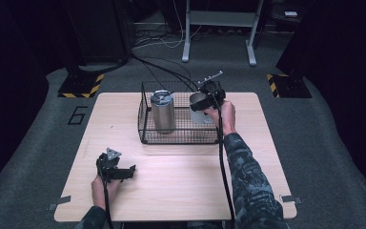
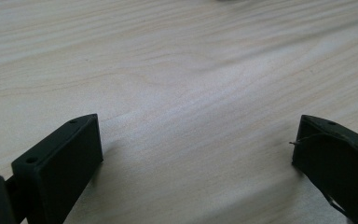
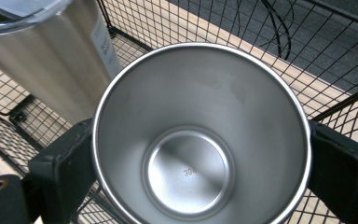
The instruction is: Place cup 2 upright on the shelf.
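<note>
Clamped between the right gripper [image 3: 200, 154] jaws just below its rim, the steel cup [image 3: 200, 135] looks light, rigid and slippery, while the left gripper [image 2: 196, 154] rests open on the table [image 2: 191, 70].

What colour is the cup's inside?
Plain silver steel cup, unpatterned; the right gripper view shows it best.

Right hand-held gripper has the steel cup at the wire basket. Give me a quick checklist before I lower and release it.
1. Grip: right hand-held gripper jaws clamp opposite sides of the steel cup: ok.
2. Cup upright, mouth up, nothing inside: ok.
3. Cup sits over the wire basket, right half: ok.
4. Gap to the lidded tumbler: apart, on the left side: ok.
5. Cup base touching basket floor: cannot tell.
6. Left hand-held gripper open, resting away on the table: ok.
</note>
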### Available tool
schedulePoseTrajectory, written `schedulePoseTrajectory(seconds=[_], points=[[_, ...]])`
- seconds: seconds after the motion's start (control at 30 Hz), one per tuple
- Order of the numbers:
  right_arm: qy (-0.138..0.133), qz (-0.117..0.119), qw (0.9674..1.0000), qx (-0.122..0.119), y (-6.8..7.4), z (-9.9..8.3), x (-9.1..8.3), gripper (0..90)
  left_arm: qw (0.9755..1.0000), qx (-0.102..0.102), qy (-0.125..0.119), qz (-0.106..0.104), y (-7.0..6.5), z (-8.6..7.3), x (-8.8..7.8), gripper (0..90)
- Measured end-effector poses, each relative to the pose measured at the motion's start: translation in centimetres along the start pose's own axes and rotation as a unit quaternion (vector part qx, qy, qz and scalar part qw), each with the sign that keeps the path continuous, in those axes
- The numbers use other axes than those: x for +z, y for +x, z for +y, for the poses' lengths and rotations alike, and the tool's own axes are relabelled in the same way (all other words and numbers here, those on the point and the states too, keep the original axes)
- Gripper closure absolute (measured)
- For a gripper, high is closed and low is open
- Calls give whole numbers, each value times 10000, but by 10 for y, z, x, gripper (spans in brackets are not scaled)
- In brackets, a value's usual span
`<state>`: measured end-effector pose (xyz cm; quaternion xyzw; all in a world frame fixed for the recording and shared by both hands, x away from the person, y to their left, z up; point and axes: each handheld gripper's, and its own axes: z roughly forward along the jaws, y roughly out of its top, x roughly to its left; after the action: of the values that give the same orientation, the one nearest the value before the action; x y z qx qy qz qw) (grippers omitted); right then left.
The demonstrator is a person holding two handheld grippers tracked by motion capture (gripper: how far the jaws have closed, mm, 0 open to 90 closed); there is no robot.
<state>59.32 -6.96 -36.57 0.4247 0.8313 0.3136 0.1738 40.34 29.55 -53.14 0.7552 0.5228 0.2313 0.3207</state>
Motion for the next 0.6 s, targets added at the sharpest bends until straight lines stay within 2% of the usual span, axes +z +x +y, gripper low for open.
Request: schedulePoseTrajectory(seconds=[0.17,0.6], points=[[5,-15,9999,156,0,-1,9,59,10000,3,3,-1,0,0,0,12],[151,-116,9996,195,5,-1,31,58,10000,10,0,1,0,0,0,12]])
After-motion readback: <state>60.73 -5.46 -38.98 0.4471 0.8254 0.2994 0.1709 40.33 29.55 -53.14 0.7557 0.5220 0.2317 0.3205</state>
